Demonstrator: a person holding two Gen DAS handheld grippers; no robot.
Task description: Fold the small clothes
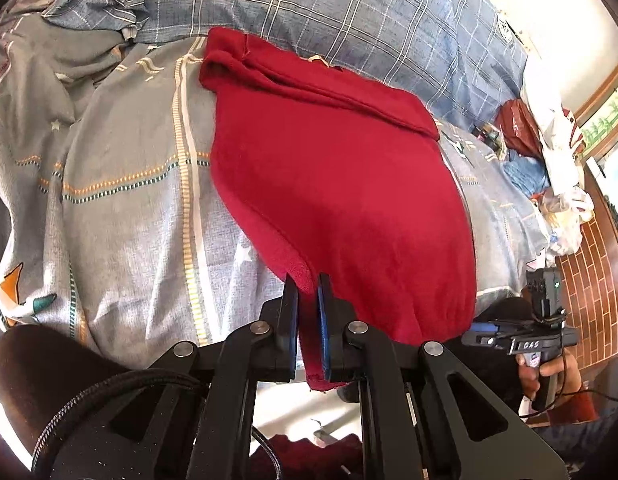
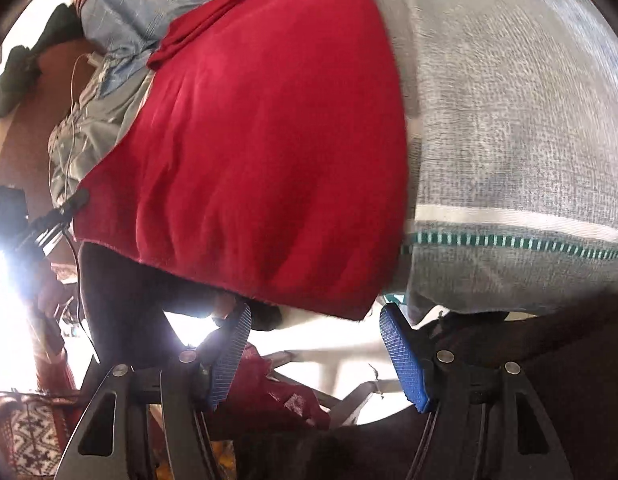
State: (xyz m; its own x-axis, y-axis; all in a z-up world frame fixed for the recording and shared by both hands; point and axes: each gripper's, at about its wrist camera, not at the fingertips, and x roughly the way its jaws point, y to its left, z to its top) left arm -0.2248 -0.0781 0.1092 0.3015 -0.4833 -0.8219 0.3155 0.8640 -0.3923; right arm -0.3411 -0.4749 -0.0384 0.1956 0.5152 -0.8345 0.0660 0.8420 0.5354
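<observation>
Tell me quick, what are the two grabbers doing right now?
Left gripper: shut on the near edge of the red garment.
Right gripper: open, holding nothing, just below the garment's hem.

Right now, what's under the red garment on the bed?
The red garment lies on a grey-blue patterned bedsheet, which shows around its edges. Anything directly beneath is covered. The left claw pinches its near edge; the right claw is open.
</observation>
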